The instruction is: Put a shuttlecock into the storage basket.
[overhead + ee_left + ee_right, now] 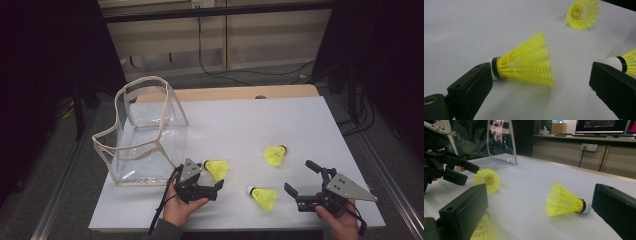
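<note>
White table carries three yellow shuttlecocks and a clear bag with beige trim, standing open at the left rear; a strip of bare wood shows along the table's far edge. Cables trail on the floor behind.

Left shuttlecock lies on its side just right of the bag's near corner, skirt pointing right. Far shuttlecock lies right of centre, well apart from the others. Near shuttlecock lies between the two grippers, cork to the left. Nothing lies between the left shuttlecock and the bag.

Left gripper is held low at the front edge, just below the left shuttlecock. In the left gripper view its jaws are spread wide: the left-hand jaw touches or nearly touches the white cork of the left shuttlecock; the other jaw stands apart, with the cork of the near shuttlecock just behind it. Not clamped on anything.

Right gripper sits at the front right, jaws released and wide, holding nothing. In the right gripper view the far shuttlecock lies between its jaws, cork close to the right-hand jaw, contact not clear
</note>
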